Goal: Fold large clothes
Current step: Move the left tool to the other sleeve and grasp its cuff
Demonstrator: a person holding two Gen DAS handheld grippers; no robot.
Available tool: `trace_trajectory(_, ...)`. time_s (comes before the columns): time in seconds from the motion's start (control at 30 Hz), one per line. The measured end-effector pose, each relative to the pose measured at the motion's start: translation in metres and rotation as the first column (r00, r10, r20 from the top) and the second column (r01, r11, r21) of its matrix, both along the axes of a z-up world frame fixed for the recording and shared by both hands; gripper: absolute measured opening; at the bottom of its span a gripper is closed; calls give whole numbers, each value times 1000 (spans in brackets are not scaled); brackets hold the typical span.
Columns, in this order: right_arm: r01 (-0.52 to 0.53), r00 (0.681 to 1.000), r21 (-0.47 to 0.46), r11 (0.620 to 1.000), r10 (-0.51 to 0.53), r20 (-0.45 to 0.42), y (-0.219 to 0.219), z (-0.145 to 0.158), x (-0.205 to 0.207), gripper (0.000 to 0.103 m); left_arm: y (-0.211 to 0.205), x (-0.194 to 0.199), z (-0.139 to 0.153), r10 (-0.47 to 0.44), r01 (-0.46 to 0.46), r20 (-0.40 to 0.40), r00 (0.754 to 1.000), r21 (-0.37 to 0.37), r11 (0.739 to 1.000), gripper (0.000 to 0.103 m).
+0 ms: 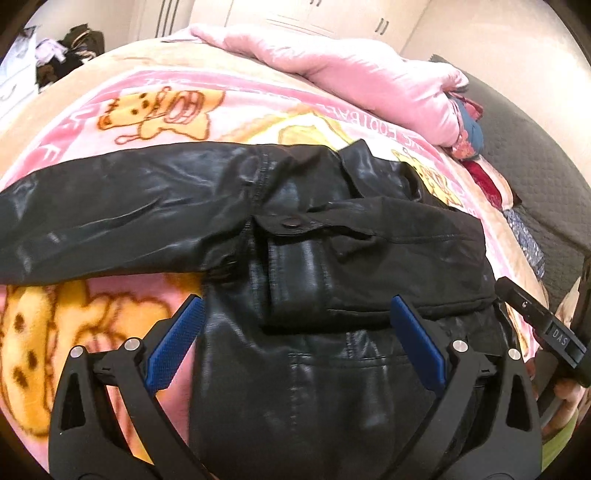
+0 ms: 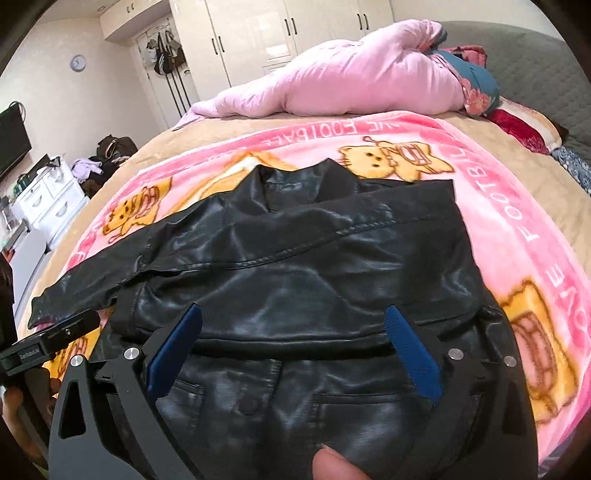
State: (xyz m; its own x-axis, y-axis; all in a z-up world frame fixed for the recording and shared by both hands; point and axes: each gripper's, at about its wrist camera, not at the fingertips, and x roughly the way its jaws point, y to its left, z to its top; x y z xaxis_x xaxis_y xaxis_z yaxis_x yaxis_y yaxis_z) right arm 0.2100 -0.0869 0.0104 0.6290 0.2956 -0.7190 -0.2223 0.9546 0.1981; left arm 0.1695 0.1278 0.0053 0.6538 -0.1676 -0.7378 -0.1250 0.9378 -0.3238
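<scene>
A black leather jacket (image 1: 295,236) lies front up on the pink cartoon blanket (image 1: 155,110) of a bed. One sleeve (image 1: 103,214) stretches out flat to the left, and the other side is folded in over the chest (image 2: 369,236). My left gripper (image 1: 295,301) hovers open above the jacket's lower body, its blue pads (image 1: 177,343) wide apart and gripping nothing. My right gripper (image 2: 293,310) is open in the same way over the jacket (image 2: 295,266) near the hem pockets. Each gripper shows at the edge of the other's view. A person's fingertip (image 2: 332,461) shows at the bottom.
A bunched pink duvet (image 2: 351,81) and patterned pillows (image 2: 476,85) lie at the far end of the bed, against a grey padded headboard (image 2: 535,74). White wardrobes (image 2: 258,29), white drawers (image 2: 48,199) and a pile of clothes (image 2: 99,162) stand beyond the bed's left side.
</scene>
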Motion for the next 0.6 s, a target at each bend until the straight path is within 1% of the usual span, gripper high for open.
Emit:
trace_trajectory(0.17,-29,999,-3,1000,30,15,27,6,-3,99,24,-11,-2,51,-51,0,999,-15,999,94)
trace_trajectory(0.27,-52,998,-8,999,52,32,47,10,-6,99,39,-18,-1,99,-99,5,995,19,995,94)
trace_trajectory(0.33,-63,997,0,998,63,42,60,13,-9,99,49,-21,0,119,-119,8,993,19,993,94)
trace_trajectory(0.43,-69,996,25,997,68,53,76,17,-12,99,66,-28,1,156,-156,18,988,1,988,94)
trace_trajectory(0.53,-81,996,50,995,79,43,96,20,-14,99,84,-34,2,193,-192,20,981,-23,981,94)
trace_trajectory(0.6,-95,995,50,994,93,40,108,21,-16,99,96,-39,1,216,-216,20,976,-36,976,94)
